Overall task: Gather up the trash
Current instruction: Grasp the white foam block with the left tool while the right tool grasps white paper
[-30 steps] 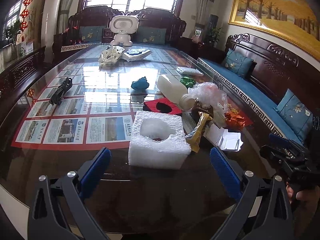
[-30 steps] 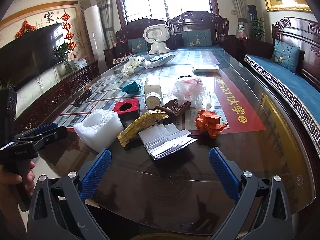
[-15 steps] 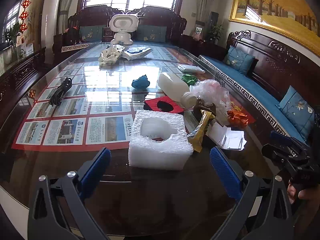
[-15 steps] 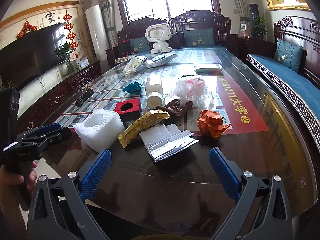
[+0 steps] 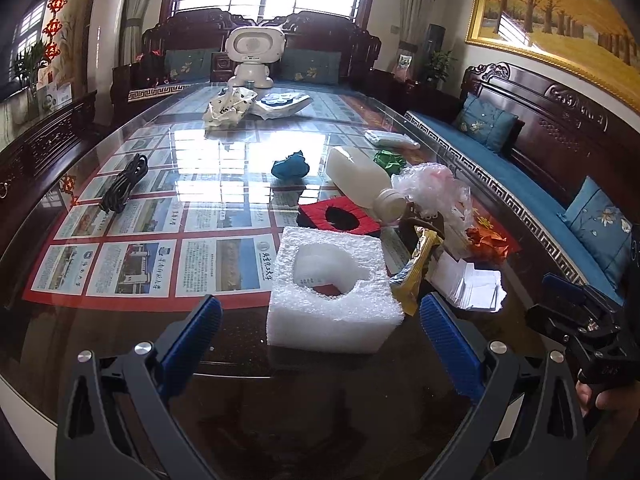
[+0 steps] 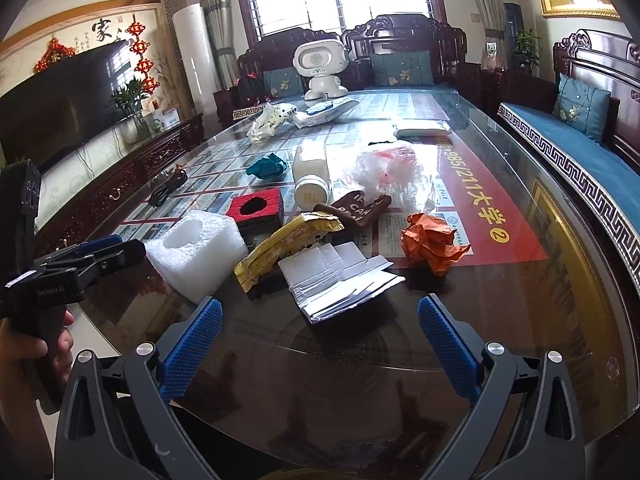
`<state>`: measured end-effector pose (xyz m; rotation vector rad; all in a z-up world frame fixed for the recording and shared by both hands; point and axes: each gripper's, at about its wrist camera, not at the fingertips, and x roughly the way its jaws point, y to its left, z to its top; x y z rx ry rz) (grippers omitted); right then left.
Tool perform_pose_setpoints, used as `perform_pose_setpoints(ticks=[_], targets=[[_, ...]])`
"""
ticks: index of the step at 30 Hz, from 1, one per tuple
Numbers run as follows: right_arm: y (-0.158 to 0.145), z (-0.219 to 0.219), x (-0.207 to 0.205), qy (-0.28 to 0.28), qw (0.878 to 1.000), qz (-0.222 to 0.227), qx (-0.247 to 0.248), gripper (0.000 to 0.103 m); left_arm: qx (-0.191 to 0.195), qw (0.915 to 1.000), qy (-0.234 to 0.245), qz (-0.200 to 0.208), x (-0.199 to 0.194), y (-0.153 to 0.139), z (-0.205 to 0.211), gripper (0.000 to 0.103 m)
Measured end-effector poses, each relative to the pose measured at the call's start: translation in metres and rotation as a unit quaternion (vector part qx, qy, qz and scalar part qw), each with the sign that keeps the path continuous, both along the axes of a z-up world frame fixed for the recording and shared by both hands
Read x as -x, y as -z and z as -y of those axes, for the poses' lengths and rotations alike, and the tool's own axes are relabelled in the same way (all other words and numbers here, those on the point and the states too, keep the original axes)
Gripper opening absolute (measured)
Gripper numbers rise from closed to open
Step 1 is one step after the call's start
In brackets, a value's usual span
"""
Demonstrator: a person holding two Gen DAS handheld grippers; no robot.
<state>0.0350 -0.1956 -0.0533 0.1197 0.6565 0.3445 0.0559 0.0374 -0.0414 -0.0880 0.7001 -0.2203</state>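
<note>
I log: left gripper (image 5: 320,320) spread wide, empty, over near table (image 5: 120,340) edge, foam block (image 5: 332,288) just ahead. Right gripper (image 6: 320,320) spread, empty, facing folded paper (image 6: 340,276). Around it: yellow wrapper (image 6: 288,244), orange wad (image 6: 434,244), white bottle (image 6: 310,180), clear bag (image 6: 392,170).

We see a glass-topped table (image 6: 520,320) with printed sheets under the glass. Near its front edge lie a foam block (image 5: 332,284), a yellow wrapper (image 6: 288,248), white papers (image 6: 340,276) and an orange wad (image 6: 432,242). Toward the middle lie a red box (image 6: 258,210), a bottle (image 6: 310,178), a plastic bag (image 6: 390,172), a teal wad (image 5: 291,167) and, nearer the left edge, a black cable (image 5: 124,188).
</note>
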Motion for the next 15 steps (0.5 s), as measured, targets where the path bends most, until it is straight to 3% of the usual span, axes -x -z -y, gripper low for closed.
perform_pose_setpoints(ticks=[5, 10, 15], targets=[[0.003, 0.0, -0.005, -0.002, 1.0, -0.004, -0.001, 0.095, 0.002, 0.9996, -0.027, -0.005, -0.025, -0.002, -0.014, 0.099], [0.007, -0.002, -0.012, -0.005, 1.0, -0.009, -0.005, 0.095, -0.029, 0.9979, -0.037, -0.045, -0.063, 0.009, -0.018, 0.099], [0.012, -0.002, -0.018, -0.008, 1.0, -0.017, -0.008, 0.095, -0.045, 0.9962, -0.013, -0.073, -0.075, 0.028, -0.008, 0.087]])
